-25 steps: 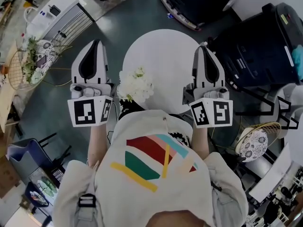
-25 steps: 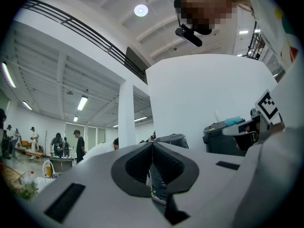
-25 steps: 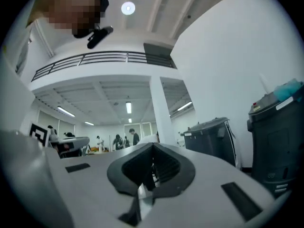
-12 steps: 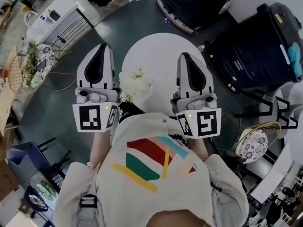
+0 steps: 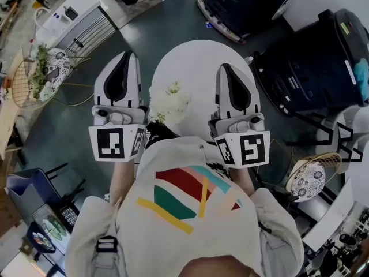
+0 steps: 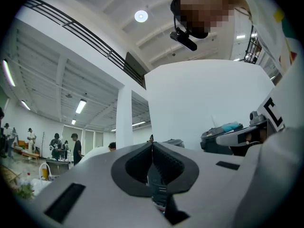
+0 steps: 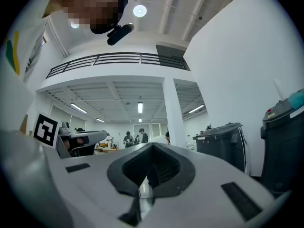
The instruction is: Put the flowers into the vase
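A bunch of white flowers (image 5: pixel 167 104) stands at the near edge of the round white table (image 5: pixel 196 68), between my two grippers. A dark shape (image 5: pixel 155 134) lies under the blooms, half hidden by the person's shirt; I cannot tell whether it is the vase. My left gripper (image 5: pixel 128 55) is held left of the flowers, over the floor, shut and empty (image 6: pixel 152 144). To their right, over the table, my right gripper (image 5: pixel 223 67) is also shut with nothing in it (image 7: pixel 152 146). Both point away from the person, about level.
Large black bins (image 5: pixel 311 56) stand right of the table, and a dark cart (image 5: pixel 242 4) behind it. At the far left is a wire basket with greenery (image 5: pixel 34 74). A woven basket (image 5: pixel 311 175) sits lower right, a blue chair (image 5: pixel 29 186) lower left. People stand far off (image 7: pixel 135 137).
My right gripper has shifted left, nearer the flowers and further over the table. The left gripper has hardly moved. Both stay shut.
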